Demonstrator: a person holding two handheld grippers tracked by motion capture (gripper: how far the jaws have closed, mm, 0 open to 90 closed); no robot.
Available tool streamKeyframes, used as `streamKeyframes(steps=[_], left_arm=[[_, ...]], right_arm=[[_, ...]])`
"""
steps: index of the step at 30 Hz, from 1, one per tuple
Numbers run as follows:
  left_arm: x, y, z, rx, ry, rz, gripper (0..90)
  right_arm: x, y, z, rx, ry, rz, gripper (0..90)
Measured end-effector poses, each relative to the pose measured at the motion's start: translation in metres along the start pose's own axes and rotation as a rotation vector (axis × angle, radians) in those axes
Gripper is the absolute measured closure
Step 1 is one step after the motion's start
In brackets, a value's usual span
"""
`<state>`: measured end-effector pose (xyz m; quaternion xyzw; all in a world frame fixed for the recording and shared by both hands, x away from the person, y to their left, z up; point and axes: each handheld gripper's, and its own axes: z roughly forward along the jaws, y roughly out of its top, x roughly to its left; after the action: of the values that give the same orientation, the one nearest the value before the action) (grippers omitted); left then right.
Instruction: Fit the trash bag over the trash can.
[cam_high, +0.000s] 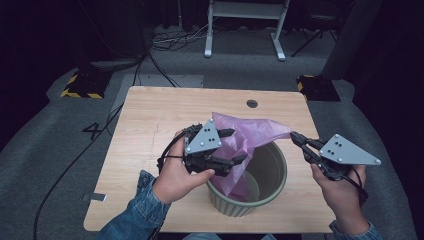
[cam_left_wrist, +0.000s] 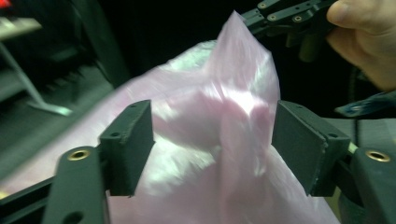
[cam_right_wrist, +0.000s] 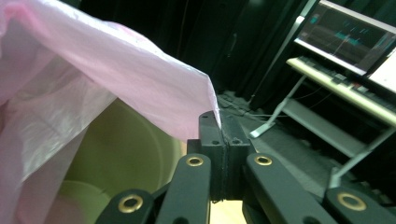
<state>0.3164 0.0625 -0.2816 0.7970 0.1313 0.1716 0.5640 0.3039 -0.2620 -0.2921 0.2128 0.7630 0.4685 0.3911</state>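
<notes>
Dark room, wooden table (cam_high: 150, 115): over the round green plastic bin (cam_high: 272, 192), the thin pink plastic bag (cam_high: 250, 132) looks light, soft and slippery, so grab its edge. Right gripper (cam_high: 294, 136) pinches the bag's corner; left gripper (cam_high: 235, 146) stands wide around it.

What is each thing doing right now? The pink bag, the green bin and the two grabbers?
pink bag: partly inside the bin, one corner pulled out to the side.
green bin: upright on the table, bag hanging into it.
left gripper: open, bag between its jaws.
right gripper: shut on the bag's corner.
</notes>
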Motion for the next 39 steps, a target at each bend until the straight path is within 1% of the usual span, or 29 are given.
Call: streamKeyframes(steps=[2, 3, 6, 7, 8, 10, 11, 12, 13, 14, 15, 16, 17, 19, 20, 22, 23, 24, 25, 27, 28, 30, 32, 33, 35, 36, 37, 38, 39], left_arm=[[0.000, 0.006, -0.003, -0.029, -0.012, -0.014, 29.1], [-0.001, 0.009, -0.004, -0.039, -0.020, -0.023, 29.1], [-0.002, 0.012, 0.000, -0.032, -0.029, -0.018, 29.5], [-0.002, 0.012, 0.000, -0.032, -0.029, -0.018, 29.5], [-0.002, 0.012, 0.005, -0.015, -0.033, -0.016, 29.5], [-0.001, 0.009, 0.012, 0.004, -0.034, -0.015, 30.8], [-0.001, 0.009, 0.012, 0.004, -0.034, -0.015, 35.1], [0.001, 0.004, 0.018, 0.032, -0.058, -0.028, 40.6], [0.001, 0.004, 0.018, 0.032, -0.058, -0.028, 43.5], [0.002, 0.001, 0.021, 0.045, -0.068, -0.034, 45.4], [0.002, -0.004, 0.028, 0.074, -0.087, -0.035, 48.9], [0.002, -0.004, 0.028, 0.074, -0.087, -0.035, 52.1], [0.000, -0.008, 0.033, 0.104, -0.102, -0.032, 53.5], [-0.001, -0.009, 0.036, 0.113, -0.113, -0.031, 55.9], [-0.006, -0.009, 0.042, 0.128, -0.138, -0.026, 55.9], [-0.011, -0.008, 0.048, 0.141, -0.163, -0.018, 54.6], [-0.014, -0.008, 0.050, 0.157, -0.163, -0.020, 52.4], [-0.015, -0.007, 0.051, 0.167, -0.154, -0.012, 49.2], [-0.016, -0.007, 0.050, 0.161, -0.140, -0.015, 44.6], [-0.013, -0.007, 0.046, 0.128, -0.125, -0.026, 35.2], [-0.011, -0.006, 0.043, 0.117, -0.112, -0.034, 33.4], [-0.007, -0.004, 0.037, 0.092, -0.079, -0.035, 30.7], [-0.006, -0.001, 0.032, 0.068, -0.066, -0.033, 31.2], [-0.006, -0.001, 0.032, 0.068, -0.066, -0.033, 34.1], [-0.007, 0.001, 0.031, 0.073, -0.099, -0.016, 46.1], [-0.008, 0.000, 0.031, 0.078, -0.112, -0.005, 54.0], [-0.008, 0.000, 0.031, 0.078, -0.112, -0.005, 64.3], [-0.009, -0.002, 0.029, 0.077, -0.128, -0.002, 72.4], [-0.009, -0.002, 0.029, 0.077, -0.128, -0.002, 79.1]], right_arm=[[0.002, 0.005, -0.001, -0.008, -0.003, -0.019, 89.5], [0.003, 0.007, 0.000, -0.018, 0.010, -0.024, 89.3], [0.011, 0.013, 0.002, -0.033, 0.032, -0.045, 89.2], [0.011, 0.013, 0.002, -0.033, 0.032, -0.045, 89.2], [0.017, 0.016, 0.005, -0.044, 0.055, -0.059, 89.1], [0.023, 0.020, 0.006, -0.054, 0.075, -0.068, 89.1], [0.023, 0.020, 0.006, -0.054, 0.075, -0.068, 89.1], [0.027, 0.024, 0.007, -0.075, 0.092, -0.071, 89.2], [0.028, 0.025, 0.007, -0.084, 0.099, -0.066, 89.3], [0.028, 0.027, 0.006, -0.096, 0.107, -0.059, 89.3], [0.028, 0.028, 0.006, -0.109, 0.116, -0.051, 89.3], [0.028, 0.028, 0.006, -0.109, 0.116, -0.051, 89.3], [0.028, 0.030, 0.004, -0.134, 0.138, -0.032, 89.4], [0.029, 0.032, 0.003, -0.158, 0.158, -0.018, 89.4], [0.030, 0.033, 0.003, -0.165, 0.165, -0.017, 89.4], [0.033, 0.034, 0.005, -0.167, 0.175, -0.027, 89.4], [0.034, 0.034, 0.007, -0.163, 0.187, -0.027, 89.4], [0.035, 0.034, 0.010, -0.157, 0.196, -0.029, 89.4], [0.037, 0.034, 0.012, -0.149, 0.204, -0.037, 89.5], [0.040, 0.032, 0.016, -0.138, 0.216, -0.043, 89.4], [0.041, 0.032, 0.017, -0.134, 0.223, -0.044, 89.5], [0.042, 0.031, 0.018, -0.130, 0.232, -0.041, 89.5], [0.043, 0.032, 0.019, -0.134, 0.246, -0.040, 89.6], [0.045, 0.033, 0.019, -0.137, 0.256, -0.040, 89.6], [0.048, 0.035, 0.020, -0.151, 0.279, -0.045, 89.6], [0.050, 0.037, 0.021, -0.155, 0.285, -0.050, 89.6], [0.050, 0.037, 0.021, -0.155, 0.285, -0.050, 89.6], [0.054, 0.040, 0.021, -0.160, 0.287, -0.060, 88.9], [0.054, 0.040, 0.021, -0.159, 0.284, -0.065, 85.7]])
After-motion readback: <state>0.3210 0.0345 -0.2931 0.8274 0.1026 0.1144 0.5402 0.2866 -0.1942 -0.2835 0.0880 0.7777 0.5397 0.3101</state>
